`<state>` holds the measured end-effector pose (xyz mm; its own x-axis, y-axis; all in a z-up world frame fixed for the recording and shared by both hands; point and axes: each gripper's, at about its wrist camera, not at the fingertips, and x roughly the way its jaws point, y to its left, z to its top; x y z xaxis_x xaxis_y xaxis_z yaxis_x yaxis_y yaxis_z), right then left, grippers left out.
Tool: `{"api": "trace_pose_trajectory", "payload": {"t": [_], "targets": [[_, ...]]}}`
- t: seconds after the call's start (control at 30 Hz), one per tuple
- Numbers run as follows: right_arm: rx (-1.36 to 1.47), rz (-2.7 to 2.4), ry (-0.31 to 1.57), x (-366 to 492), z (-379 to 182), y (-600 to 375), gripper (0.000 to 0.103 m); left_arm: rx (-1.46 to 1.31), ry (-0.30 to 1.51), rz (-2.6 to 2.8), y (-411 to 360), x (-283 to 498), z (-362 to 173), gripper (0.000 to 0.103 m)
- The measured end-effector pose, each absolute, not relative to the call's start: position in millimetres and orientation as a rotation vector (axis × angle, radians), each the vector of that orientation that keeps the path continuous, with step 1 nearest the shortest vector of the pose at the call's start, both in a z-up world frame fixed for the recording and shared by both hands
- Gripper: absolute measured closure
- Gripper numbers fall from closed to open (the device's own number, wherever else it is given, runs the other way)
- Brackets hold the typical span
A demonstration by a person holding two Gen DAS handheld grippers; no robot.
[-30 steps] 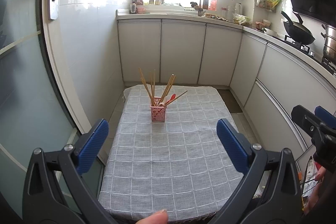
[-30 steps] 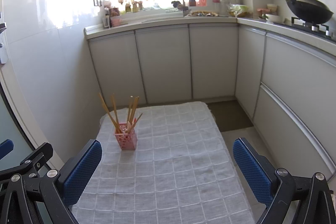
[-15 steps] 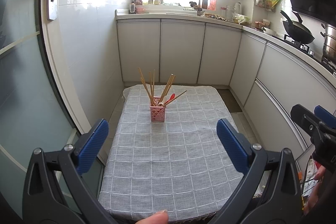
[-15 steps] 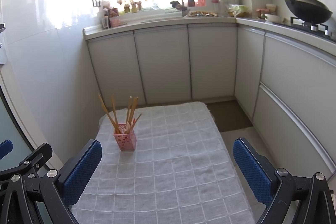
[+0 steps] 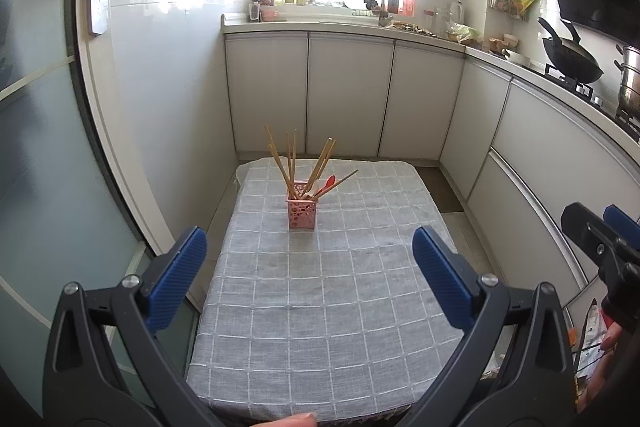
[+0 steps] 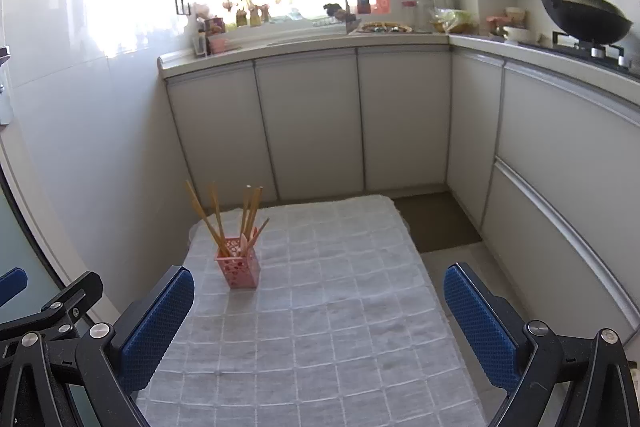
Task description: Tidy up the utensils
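With each hand-held gripper, left (image 5: 310,277) and right (image 6: 320,323), spread and empty above the surface (image 5: 320,307), you seem finished: the chopsticks (image 5: 320,163) stand in the holder (image 5: 302,213), so just withdraw.

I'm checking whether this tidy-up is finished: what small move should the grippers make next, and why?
Probably none beyond keeping both back. The chopsticks and the red spoon already stand in the pink holder, and no loose utensil shows on the grey tablecloth. The left gripper and right gripper are open and hold nothing.
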<state>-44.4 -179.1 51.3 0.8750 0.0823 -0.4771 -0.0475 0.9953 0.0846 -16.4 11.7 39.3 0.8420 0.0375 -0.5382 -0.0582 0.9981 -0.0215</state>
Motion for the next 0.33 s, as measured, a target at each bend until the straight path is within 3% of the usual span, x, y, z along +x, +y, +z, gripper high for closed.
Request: {"api": "trace_pose_trajectory", "payload": {"t": [0.33], "targets": [[0.100,0.061,0.533,-23,37,-188,0.000,-0.028,0.601,0.030,6,5,25,0.001]]}}
